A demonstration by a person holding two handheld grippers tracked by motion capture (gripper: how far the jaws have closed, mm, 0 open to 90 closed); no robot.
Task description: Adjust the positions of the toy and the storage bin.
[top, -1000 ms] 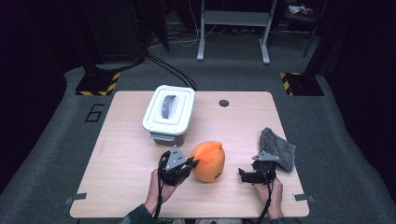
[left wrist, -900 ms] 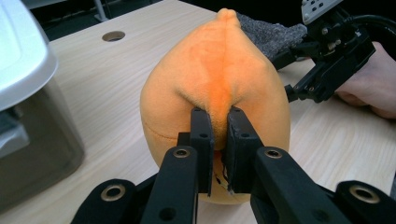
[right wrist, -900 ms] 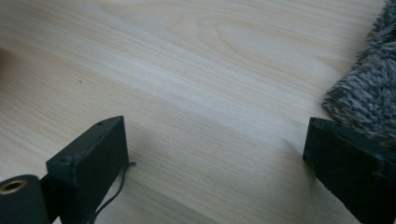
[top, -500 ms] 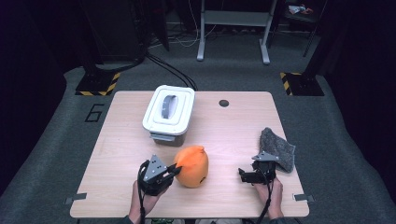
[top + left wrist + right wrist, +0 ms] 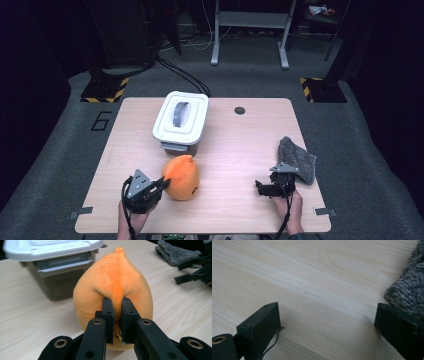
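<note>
High view: an orange plush toy (image 5: 182, 177) is seen on the desk (image 5: 240, 150), near the front edge, left of centre. It is pinched at its near side by the left gripper (image 5: 161, 184), held in a hand at the front left corner region. In the left gripper view the plush toy (image 5: 112, 285) is shown pear-shaped with a small tip on its far end, resting on the wood; a fold of its fabric is squeezed between the two black jaws of the left gripper (image 5: 117, 307), which are pressed almost together on it. Just behind the toy, toward the back edge, a white lidded container (image 5: 181, 120) with a grey handle on top is placed; its lid is on, and its front wall (image 5: 62, 272) is seen close beyond the toy, apart from it. At the right edge of the desk a grey fuzzy cloth (image 5: 297, 160) is laid. The right gripper (image 5: 262, 188) is held near the front right, just beside the cloth, low over the desk. In the right gripper view its jaws are spread wide with bare wood between them; the cloth (image 5: 409, 292) is seen beside the one jaw. A small round hole (image 5: 239, 110) is noted near the back edge.
</note>
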